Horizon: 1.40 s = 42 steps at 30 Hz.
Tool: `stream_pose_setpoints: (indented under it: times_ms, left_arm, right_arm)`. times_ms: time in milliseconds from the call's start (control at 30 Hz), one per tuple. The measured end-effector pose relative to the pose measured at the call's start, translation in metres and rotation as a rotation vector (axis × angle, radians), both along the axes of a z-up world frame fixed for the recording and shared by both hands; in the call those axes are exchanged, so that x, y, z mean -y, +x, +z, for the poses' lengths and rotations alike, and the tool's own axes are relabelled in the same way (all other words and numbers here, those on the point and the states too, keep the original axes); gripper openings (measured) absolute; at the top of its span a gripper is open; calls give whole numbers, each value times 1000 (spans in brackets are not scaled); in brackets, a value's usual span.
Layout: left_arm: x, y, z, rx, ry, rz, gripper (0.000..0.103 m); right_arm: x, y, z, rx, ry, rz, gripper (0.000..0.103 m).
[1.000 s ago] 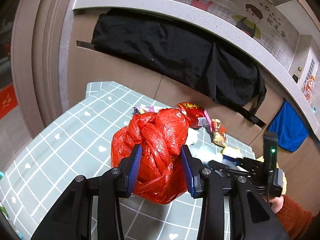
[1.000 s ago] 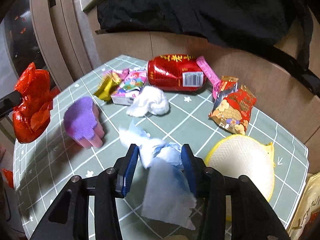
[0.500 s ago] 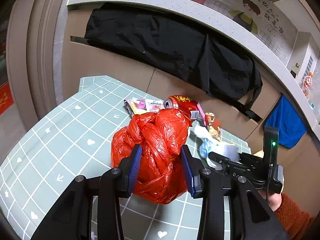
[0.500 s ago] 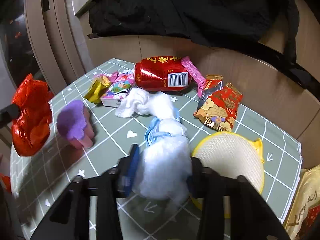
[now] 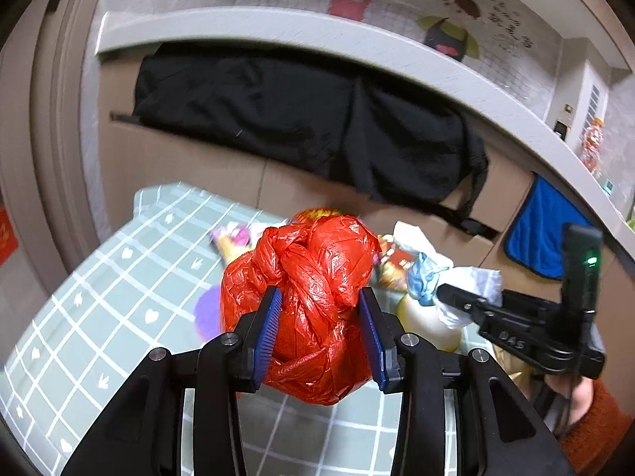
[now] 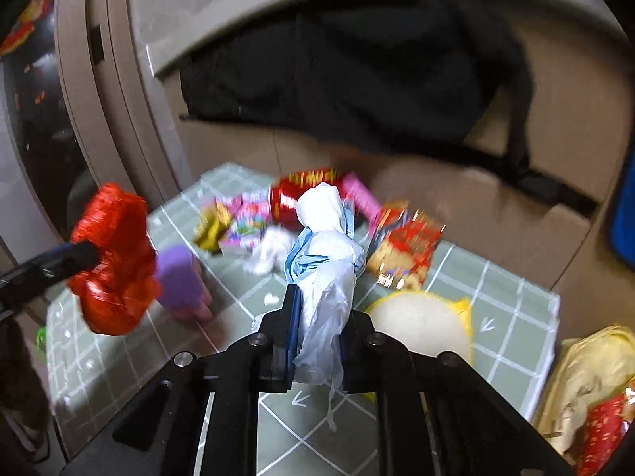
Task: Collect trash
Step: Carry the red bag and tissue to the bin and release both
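A knotted red bag [image 5: 313, 297] is clamped in the left gripper [image 5: 319, 327] above the tabletop [image 5: 119, 277]. A white-and-blue tissue wad [image 6: 325, 261], lifted clear, is pinched by the right gripper [image 6: 317, 337], whose jaws have just been closing.

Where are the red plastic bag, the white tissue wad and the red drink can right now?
Red plastic bag [image 5: 313, 277]: left wrist view, on its knotted front.
White tissue wad [image 6: 325, 277]: right wrist view, on its middle, above the pads.
Red drink can [image 6: 291, 194]: right wrist view, on its visible left side.

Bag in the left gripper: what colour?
Red. The crinkled plastic bag in the left gripper shows best in the left wrist view.
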<state>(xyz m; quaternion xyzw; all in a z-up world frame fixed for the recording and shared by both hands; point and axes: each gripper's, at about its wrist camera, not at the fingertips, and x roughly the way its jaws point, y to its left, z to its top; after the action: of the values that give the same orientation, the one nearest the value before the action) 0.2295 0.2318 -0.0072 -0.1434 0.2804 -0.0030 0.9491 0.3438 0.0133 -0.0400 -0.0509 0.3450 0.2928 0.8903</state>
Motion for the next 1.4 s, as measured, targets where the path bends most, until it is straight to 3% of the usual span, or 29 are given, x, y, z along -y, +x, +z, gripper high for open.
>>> stream_pose_setpoints:
  times_ms: [333,567,933,1400]
  left_arm:
    - [74,18,56,144,58,-109,40]
    - [153,35,79,212,80,-214,40]
    - [262,53,79,219,117,-346,41]
    - [335,69,58,170,110,-448,41]
  right_arm:
    - [68,-32,77,168,55,-90,14]
    - [129,-53,107,263,37,-192,14]
    - [233,-66,109,283,61,-374,14]
    - [303,-76,91,261,60,-481,15]
